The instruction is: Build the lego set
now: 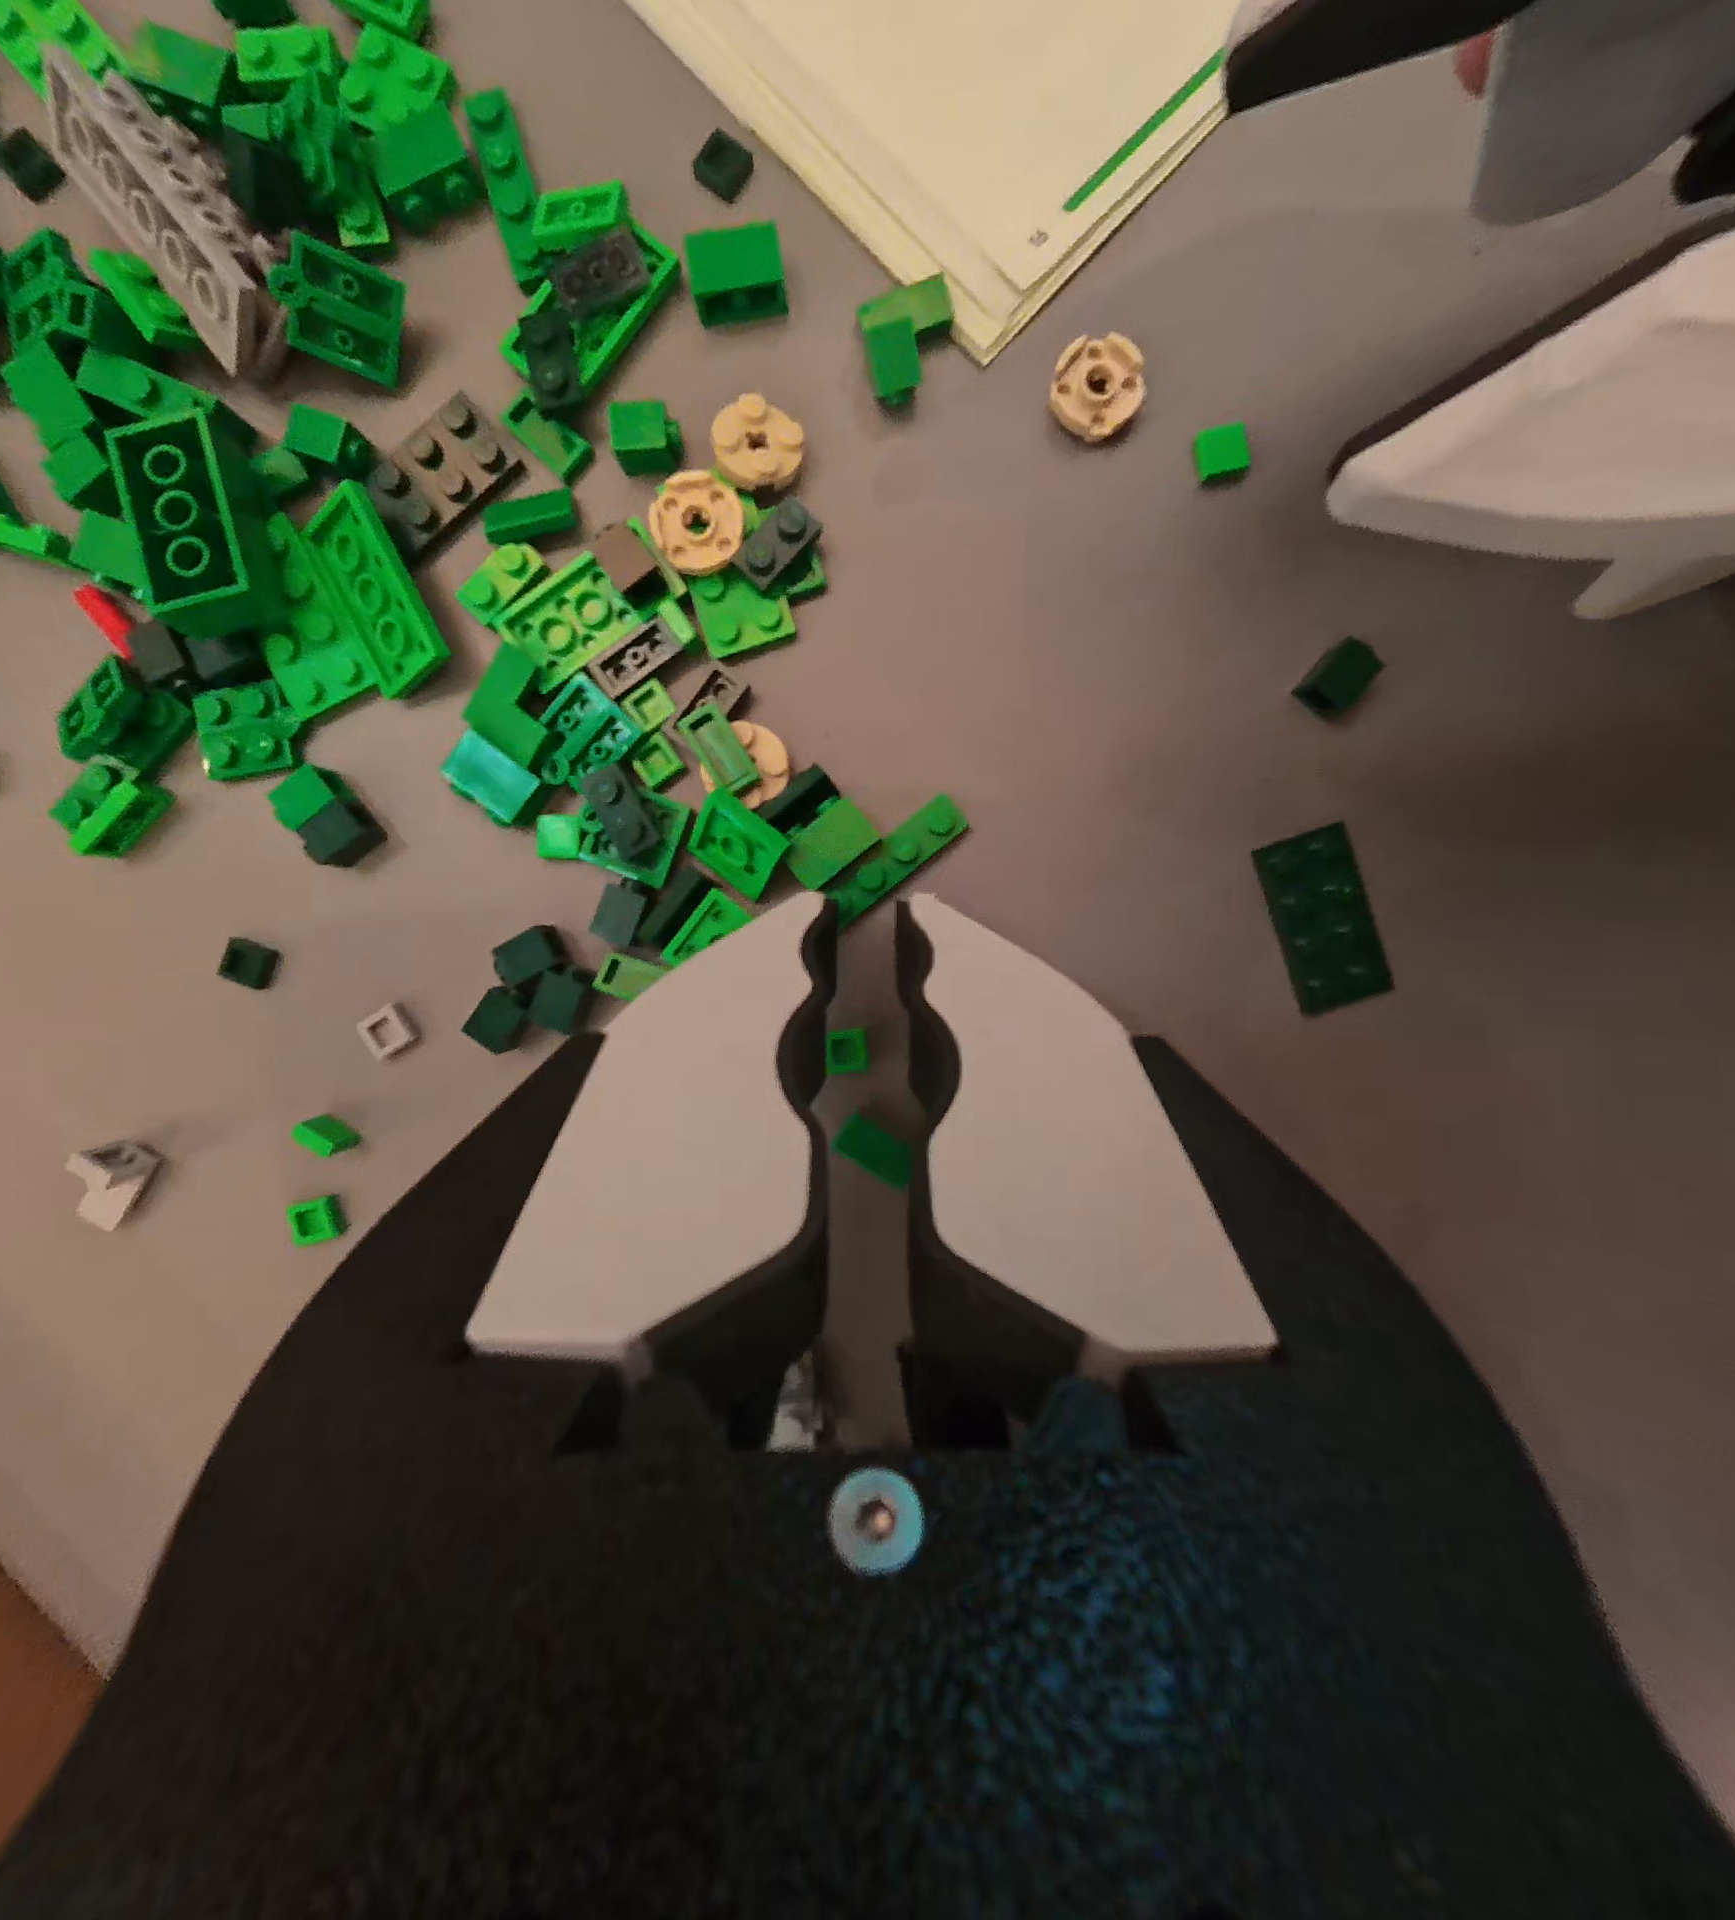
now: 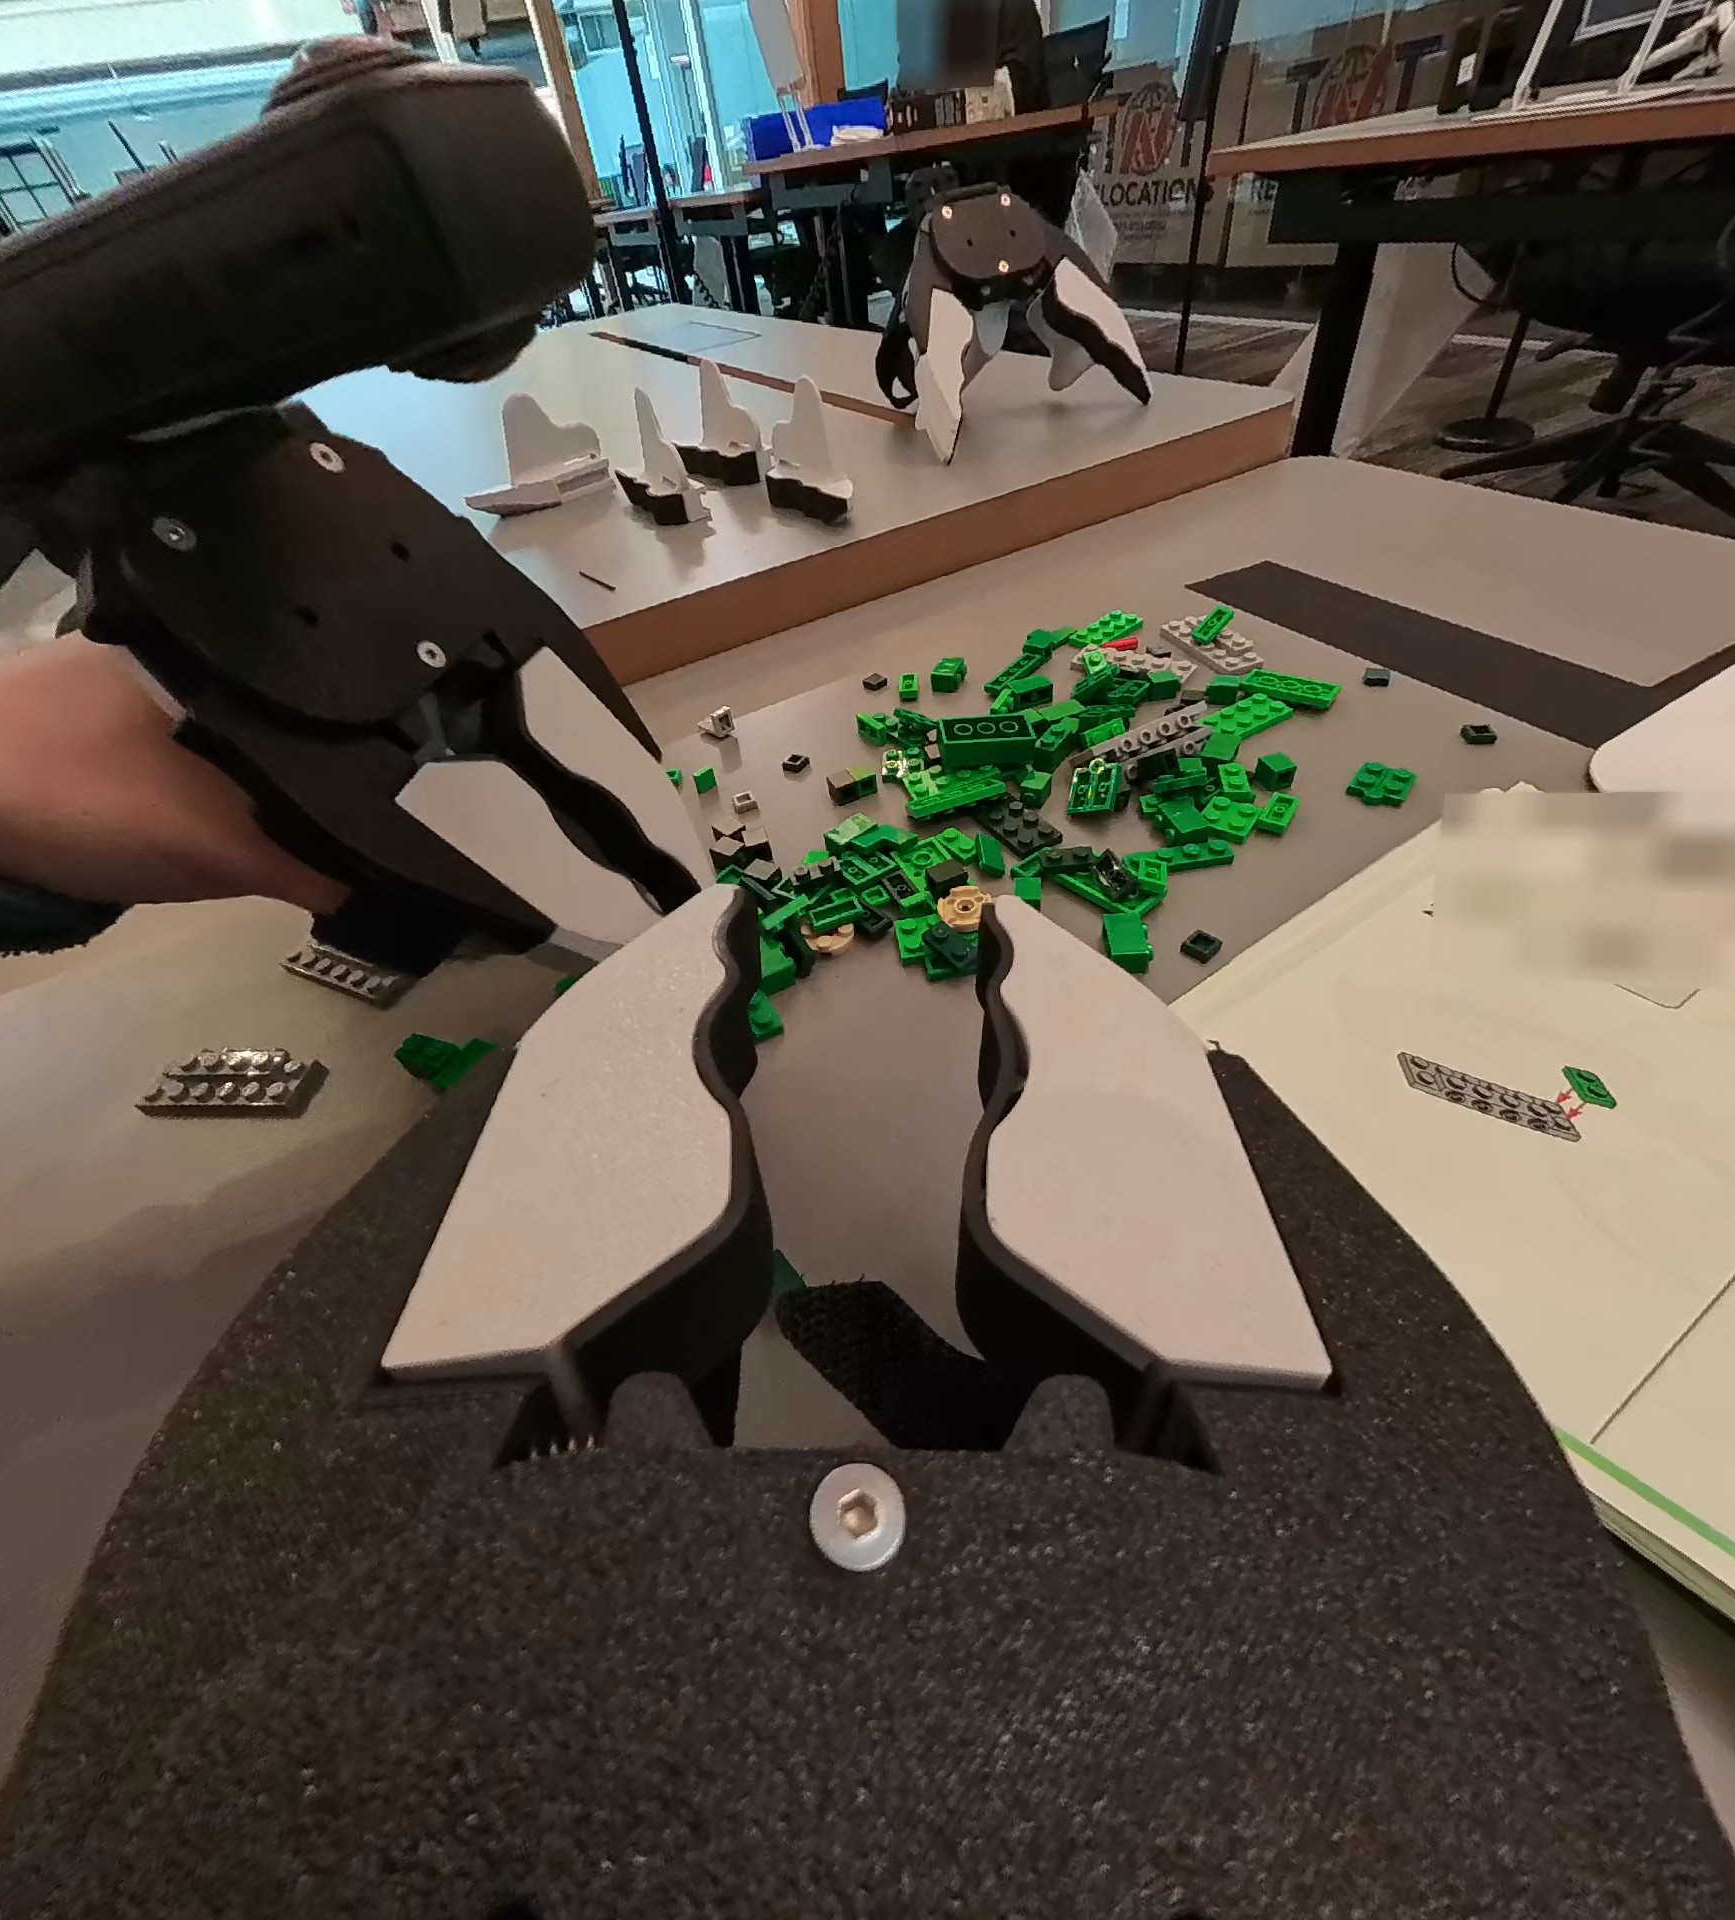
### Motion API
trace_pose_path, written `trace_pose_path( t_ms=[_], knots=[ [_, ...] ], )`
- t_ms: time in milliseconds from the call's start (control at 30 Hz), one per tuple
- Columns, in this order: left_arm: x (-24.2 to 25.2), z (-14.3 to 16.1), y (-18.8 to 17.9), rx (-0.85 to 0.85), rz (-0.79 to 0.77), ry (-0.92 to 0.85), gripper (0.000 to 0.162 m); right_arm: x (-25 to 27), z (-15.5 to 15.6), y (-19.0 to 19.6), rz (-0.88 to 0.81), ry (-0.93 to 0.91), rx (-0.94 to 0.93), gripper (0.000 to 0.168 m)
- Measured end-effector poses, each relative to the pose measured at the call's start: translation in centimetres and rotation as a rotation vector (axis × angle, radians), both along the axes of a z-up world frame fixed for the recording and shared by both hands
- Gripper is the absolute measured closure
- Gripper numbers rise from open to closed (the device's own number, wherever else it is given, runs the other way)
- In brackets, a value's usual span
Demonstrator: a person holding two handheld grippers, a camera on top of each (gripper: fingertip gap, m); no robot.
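Left wrist view has your left tongs point(image 1: 861, 914) hanging over the grey counter point(image 1: 1102, 727) at the near edge of the brick pile point(image 1: 343, 499), their two pale fingers point(image 1: 697, 1122) nearly together with only a narrow slit between them, and nothing held in it. Through that slit you can see two small green pieces lying on the counter. Four tan round bricks point(image 1: 1098, 384) show in this view: three at the pile's right fringe and one apart, near the corner of the instruction booklet point(image 1: 956, 135). One dark green plate point(image 1: 1322, 916) lies alone to the right of your fingertips. Your right tongs point(image 2: 858, 914) stand apart, empty, aimed at the same pile point(image 2: 1050, 800), with a clear gap between the fingers. In the right wrist view you see two grey studded plates point(image 2: 231, 1081) on the counter at left, below your left hand point(image 2: 84, 779). On the next counter behind stand four spare white fingers point(image 2: 660, 457) and one spare gripper point(image 2: 998, 301). The open booklet point(image 2: 1465, 1195) lies at your right.
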State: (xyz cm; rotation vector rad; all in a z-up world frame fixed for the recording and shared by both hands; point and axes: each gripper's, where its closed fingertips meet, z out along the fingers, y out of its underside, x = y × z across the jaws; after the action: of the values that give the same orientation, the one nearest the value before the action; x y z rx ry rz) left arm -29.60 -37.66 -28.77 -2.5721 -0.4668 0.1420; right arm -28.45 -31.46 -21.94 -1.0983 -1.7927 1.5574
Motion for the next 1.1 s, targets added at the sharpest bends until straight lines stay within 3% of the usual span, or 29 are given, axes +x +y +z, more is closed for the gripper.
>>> trace_pose_path(
  t_ms=[33, 133, 233, 500, 800, 867, 1000, 1100],
  knots=[
    [0.4, 0.0, 0.4, 0.014, -0.018, -0.019, 0.151, 0.0, 0.0, 0.0, -0.001, 0.0, -0.001, 0.129],
    [0.9, 0.1, 0.8, 0.008, -0.059, -0.007, 0.151, -0.1, 0.1, 0.2, -0.011, 0.006, -0.001, 0.129],
    [-0.2, 0.4, 0.7, -0.003, -0.019, 0.052, 0.152, -0.2, 0.2, 0.6, -0.031, 0.017, 0.006, 0.129],
    [-0.9, 0.4, 1.0, 0.041, 0.111, -0.012, 0.141, -0.3, 0.2, 0.8, -0.038, 0.017, 0.007, 0.129],
    [-1.0, -0.3, 0.9, -0.027, 0.136, 0.0, 0.141, -0.3, 0.1, 0.8, -0.037, 0.017, 0.009, 0.129],
    [-1.2, -0.1, 0.9, -0.015, 0.129, 0.037, 0.155, -0.3, 0.1, 0.8, -0.037, 0.017, 0.009, 0.129],
    [-0.7, 1.5, 0.3, 0.036, 0.084, 0.118, 0.154, -0.3, 0.2, 0.8, -0.038, 0.017, 0.006, 0.129],
    [2.4, 2.1, -1.0, 0.045, -0.021, 0.081, 0.155, -0.3, 0.2, 0.8, -0.037, 0.014, 0.002, 0.129]
  ],
)
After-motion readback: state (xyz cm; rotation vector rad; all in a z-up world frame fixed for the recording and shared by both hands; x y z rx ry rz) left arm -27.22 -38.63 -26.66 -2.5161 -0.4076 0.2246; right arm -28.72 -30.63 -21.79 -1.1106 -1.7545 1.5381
